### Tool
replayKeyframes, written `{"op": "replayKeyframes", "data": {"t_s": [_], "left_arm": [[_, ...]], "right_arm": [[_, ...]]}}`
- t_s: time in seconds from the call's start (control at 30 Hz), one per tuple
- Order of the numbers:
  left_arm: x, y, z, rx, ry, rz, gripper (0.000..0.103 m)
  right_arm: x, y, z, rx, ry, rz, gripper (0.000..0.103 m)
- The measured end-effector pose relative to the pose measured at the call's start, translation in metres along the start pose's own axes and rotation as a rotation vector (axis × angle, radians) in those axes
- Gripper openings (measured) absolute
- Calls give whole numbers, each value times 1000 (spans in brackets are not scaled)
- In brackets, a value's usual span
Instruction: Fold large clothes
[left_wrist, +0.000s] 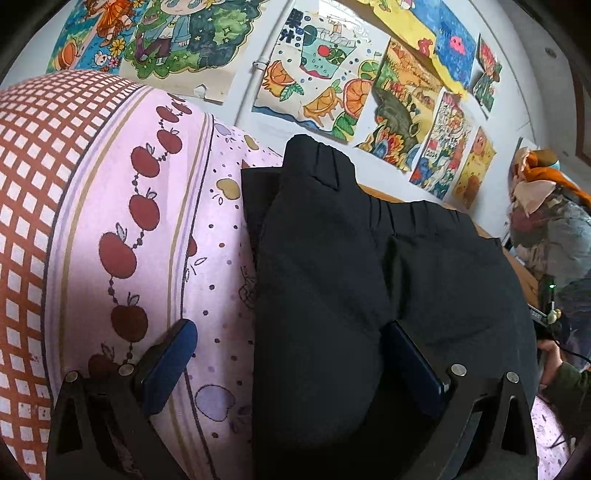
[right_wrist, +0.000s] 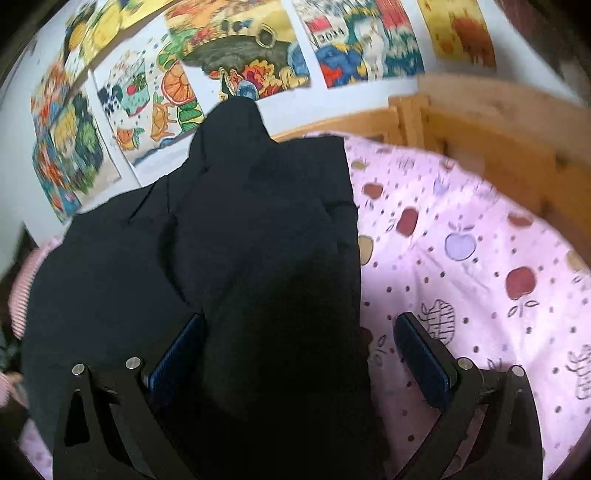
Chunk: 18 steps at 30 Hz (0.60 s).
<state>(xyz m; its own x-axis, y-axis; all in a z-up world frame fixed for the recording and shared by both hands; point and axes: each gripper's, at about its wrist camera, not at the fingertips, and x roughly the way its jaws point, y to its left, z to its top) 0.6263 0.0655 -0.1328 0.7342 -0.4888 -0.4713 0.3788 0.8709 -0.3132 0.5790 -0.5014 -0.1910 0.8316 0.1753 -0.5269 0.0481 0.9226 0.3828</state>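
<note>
Folding is partway done: the black trousers (left_wrist: 369, 266) lie bunched on the pink bed sheet (left_wrist: 218, 258), ahead of both claws. The left claw (left_wrist: 291, 354) and right claw (right_wrist: 303, 354) are spread wide, gripping nothing; next, pinch an edge

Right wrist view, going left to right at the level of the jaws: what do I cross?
Black garment → left blue finger pad → folded black garment edge running between the open jaws → right blue finger pad → pink apple-print bedsheet.
</note>
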Motion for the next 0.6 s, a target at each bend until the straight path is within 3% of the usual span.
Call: {"op": "replayKeyframes", "data": {"t_s": [0.27,0.4,0.6], "left_arm": [[6,5,3,-16,58,-125,103],[18,7,6,-41,143,-202,103],[35,-1,7,-94,297,-247,103]], "right_arm": [[20,7,-5,-49,133,179,102],[23,13,-9,-62,176,212,102],[32,18,-7,-10,281,254,102]]}}
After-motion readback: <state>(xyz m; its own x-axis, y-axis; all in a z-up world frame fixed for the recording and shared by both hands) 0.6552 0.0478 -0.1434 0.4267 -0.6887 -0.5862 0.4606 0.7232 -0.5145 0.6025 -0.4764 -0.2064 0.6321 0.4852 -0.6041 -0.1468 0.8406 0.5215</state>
